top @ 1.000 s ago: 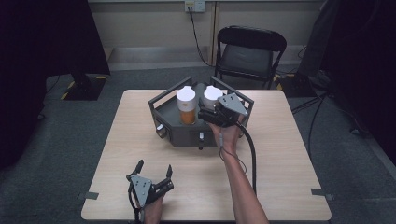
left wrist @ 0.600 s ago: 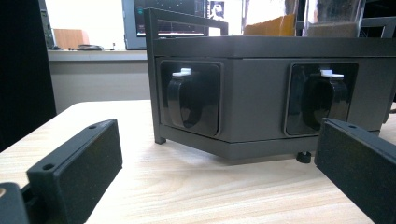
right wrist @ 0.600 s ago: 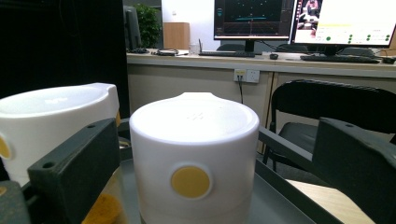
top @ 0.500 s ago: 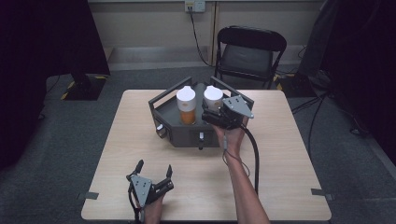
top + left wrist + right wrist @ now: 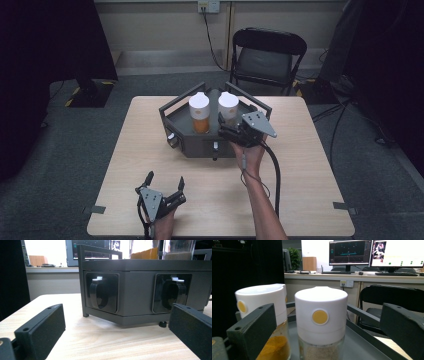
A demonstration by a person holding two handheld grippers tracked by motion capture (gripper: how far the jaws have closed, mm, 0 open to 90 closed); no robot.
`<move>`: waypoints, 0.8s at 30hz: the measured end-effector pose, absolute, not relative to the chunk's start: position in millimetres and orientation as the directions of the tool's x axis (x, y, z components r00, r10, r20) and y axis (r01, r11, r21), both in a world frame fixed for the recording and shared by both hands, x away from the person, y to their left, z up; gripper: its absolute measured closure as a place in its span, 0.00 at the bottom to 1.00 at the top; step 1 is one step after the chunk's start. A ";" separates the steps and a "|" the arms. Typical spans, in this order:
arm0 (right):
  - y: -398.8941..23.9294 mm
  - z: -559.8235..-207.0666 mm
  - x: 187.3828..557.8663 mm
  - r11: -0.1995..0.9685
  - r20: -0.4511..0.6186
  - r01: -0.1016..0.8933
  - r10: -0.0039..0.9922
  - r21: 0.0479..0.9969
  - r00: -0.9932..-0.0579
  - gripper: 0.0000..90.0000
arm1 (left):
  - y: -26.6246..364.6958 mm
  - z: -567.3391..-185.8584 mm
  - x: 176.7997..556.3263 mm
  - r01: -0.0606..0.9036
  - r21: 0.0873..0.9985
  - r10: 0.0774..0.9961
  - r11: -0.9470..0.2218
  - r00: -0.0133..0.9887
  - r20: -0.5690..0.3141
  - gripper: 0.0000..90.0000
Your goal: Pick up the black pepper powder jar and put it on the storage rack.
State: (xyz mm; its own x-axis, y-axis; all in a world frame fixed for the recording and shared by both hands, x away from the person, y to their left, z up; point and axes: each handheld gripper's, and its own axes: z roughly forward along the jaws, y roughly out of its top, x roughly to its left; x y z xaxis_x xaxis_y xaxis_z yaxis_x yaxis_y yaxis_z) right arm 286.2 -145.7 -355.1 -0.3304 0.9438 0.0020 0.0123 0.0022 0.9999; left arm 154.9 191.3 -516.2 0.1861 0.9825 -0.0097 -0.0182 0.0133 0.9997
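Black jaws of the right tool (image 5: 223, 125) stand spread, empty, either side of the pale-filled jar (image 5: 321, 325) in the grey tray (image 5: 192, 142); the orange-filled jar (image 5: 263, 322) crowds just beside it. Left tool (image 5: 164, 181) rests open near the surface (image 5: 300, 165) edge, well apart, facing the tray's front

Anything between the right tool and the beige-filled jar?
Nothing. In the right gripper view the beige-filled jar stands straight ahead of the open right tool, gap clear. The orange-filled jar stands off to the side.
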 end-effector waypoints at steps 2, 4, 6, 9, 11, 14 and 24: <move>-146.7 -356.0 282.9 0.001 0.002 0.009 0.941 1.000 -0.337 0.00 | 191.2 -516.2 154.9 -0.018 1.000 0.982 0.013 0.186 -0.010 0.00; -146.7 -357.1 279.1 0.008 -0.007 0.001 0.940 1.000 -0.340 0.00 | 191.3 -516.2 154.9 -0.018 1.000 0.982 0.013 0.186 -0.010 0.00; -146.8 -358.8 275.2 0.008 -0.010 -0.007 0.941 1.000 -0.339 0.00 | 191.2 -516.1 154.9 -0.018 1.000 0.982 0.013 0.186 -0.010 0.00; -148.3 -360.4 270.4 0.006 -0.008 -0.008 0.940 1.000 -0.340 0.00 | 191.3 -516.2 154.9 -0.018 1.000 0.982 0.013 0.186 -0.009 0.00; -149.3 -362.0 266.9 0.002 -0.005 -0.009 0.941 1.000 -0.337 0.00 | 191.3 -516.2 154.9 -0.018 1.000 0.983 0.013 0.186 -0.009 0.00; -150.5 -364.8 262.3 0.006 -0.009 -0.012 0.942 1.000 -0.335 0.00 | 191.3 -516.2 154.9 -0.018 1.000 0.982 0.013 0.186 -0.009 0.00; -157.2 -374.0 250.4 -0.010 0.007 -0.006 0.945 1.000 -0.328 0.00 | 191.2 -516.1 154.9 -0.018 1.000 0.983 0.013 0.186 -0.010 0.00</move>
State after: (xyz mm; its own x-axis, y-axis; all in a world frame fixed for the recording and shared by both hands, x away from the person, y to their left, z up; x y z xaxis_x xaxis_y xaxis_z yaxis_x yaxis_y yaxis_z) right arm 250.4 -157.2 -374.0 -0.3283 0.9446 0.0072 -0.0056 -0.0096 0.9999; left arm 154.9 191.2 -516.1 0.1858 0.9825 -0.0096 -0.0178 0.0131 0.9998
